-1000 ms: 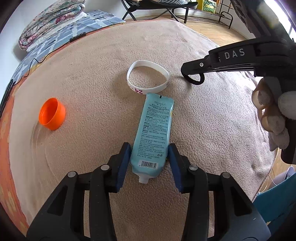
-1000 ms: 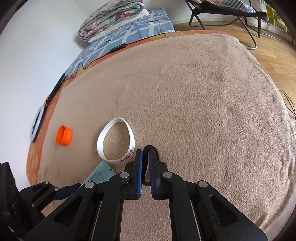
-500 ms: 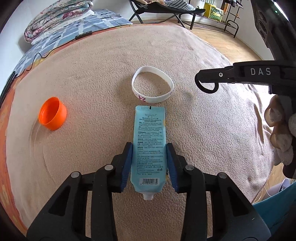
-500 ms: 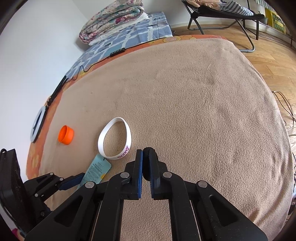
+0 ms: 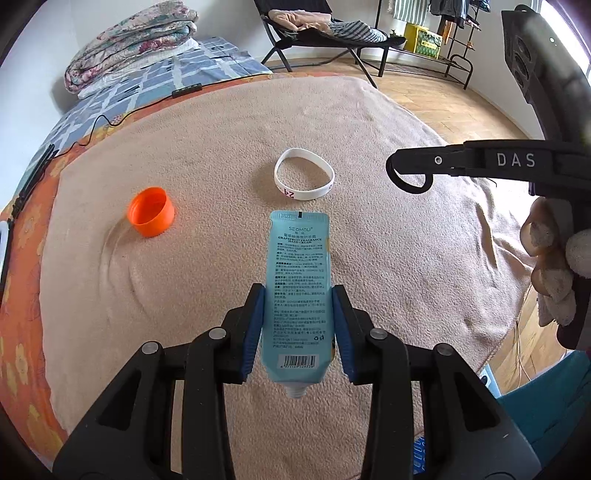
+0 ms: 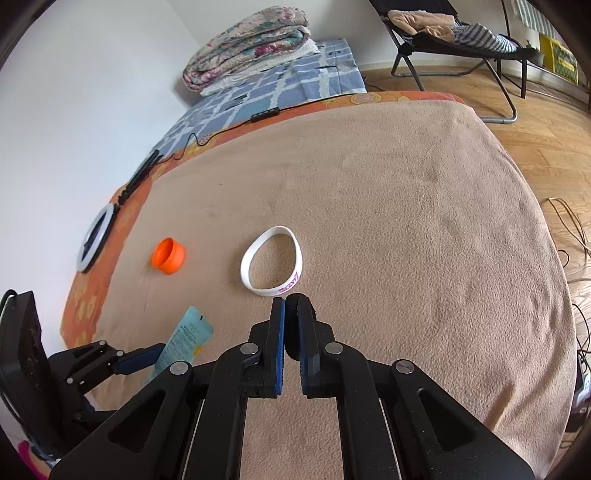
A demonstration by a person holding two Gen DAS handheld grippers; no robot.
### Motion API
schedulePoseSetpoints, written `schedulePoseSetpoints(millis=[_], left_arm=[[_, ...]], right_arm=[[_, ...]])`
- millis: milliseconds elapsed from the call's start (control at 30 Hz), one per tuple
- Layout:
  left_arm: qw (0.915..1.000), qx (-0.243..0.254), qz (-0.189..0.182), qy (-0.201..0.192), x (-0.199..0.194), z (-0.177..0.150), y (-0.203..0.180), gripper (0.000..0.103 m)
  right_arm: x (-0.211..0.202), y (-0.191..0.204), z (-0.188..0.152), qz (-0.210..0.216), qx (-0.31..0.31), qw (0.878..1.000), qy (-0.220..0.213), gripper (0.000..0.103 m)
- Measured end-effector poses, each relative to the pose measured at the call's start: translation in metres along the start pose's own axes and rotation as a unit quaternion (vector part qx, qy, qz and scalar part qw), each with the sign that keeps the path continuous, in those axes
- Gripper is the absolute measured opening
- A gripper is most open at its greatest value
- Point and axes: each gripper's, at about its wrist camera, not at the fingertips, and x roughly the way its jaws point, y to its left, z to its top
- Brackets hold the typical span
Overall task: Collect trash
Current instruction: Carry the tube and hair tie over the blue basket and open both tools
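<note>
My left gripper (image 5: 298, 295) is shut on a light blue hand-cream tube (image 5: 298, 273), pads pressing its two sides, nozzle toward the camera. The tube hangs above the beige blanket (image 5: 207, 147). My right gripper (image 6: 291, 306) is shut on a small black ring (image 6: 300, 300), which loops out below its tip (image 5: 408, 181). On the blanket lie a white wristband (image 5: 306, 194) just past the tube and an orange cap (image 5: 151, 212) to the left. From the right wrist, the wristband (image 6: 247, 266), the cap (image 6: 168, 255) and the held tube (image 6: 186, 339) all show.
A folded quilt (image 5: 133, 29) lies on a blue checked sheet at the back. A black cable with a remote (image 6: 264, 113) and a ring light (image 6: 94, 240) run along the bed's left edge. A folding chair (image 6: 454, 40) stands on the wooden floor. A gloved hand (image 5: 550, 258) holds the right gripper.
The left jaws closed onto the tube, then lifted it off the blanket. The right gripper rose too, still holding the black ring. The wristband and cap stayed put.
</note>
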Motion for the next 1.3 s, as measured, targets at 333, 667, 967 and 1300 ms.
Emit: schedulePoseSetpoints(millis=[333, 667, 967, 1300], left_arm=[[0.9995, -0.006, 0.011, -0.03, -0.05, -0.026, 0.002, 0.036], [0.9988, -0.018, 0.015, -0.043, -0.085, -0.061, 0.0, 0.036], [0.9985, -0.027, 0.019, -0.044, -0.108, -0.103, -0.006, 0.036], [0.9994, -0.028, 0.008, -0.018, -0.107, -0.16, -0.025, 0.036]], right_arm=[[-0.031, 0.044, -0.03, 0.006, -0.051, 0.999, -0.013, 0.005], [-0.052, 0.085, -0.07, 0.022, -0.106, 0.994, -0.01, 0.005], [-0.07, 0.116, -0.114, 0.038, -0.148, 0.988, -0.002, 0.005], [-0.082, 0.124, -0.175, 0.055, -0.171, 0.983, 0.032, 0.005]])
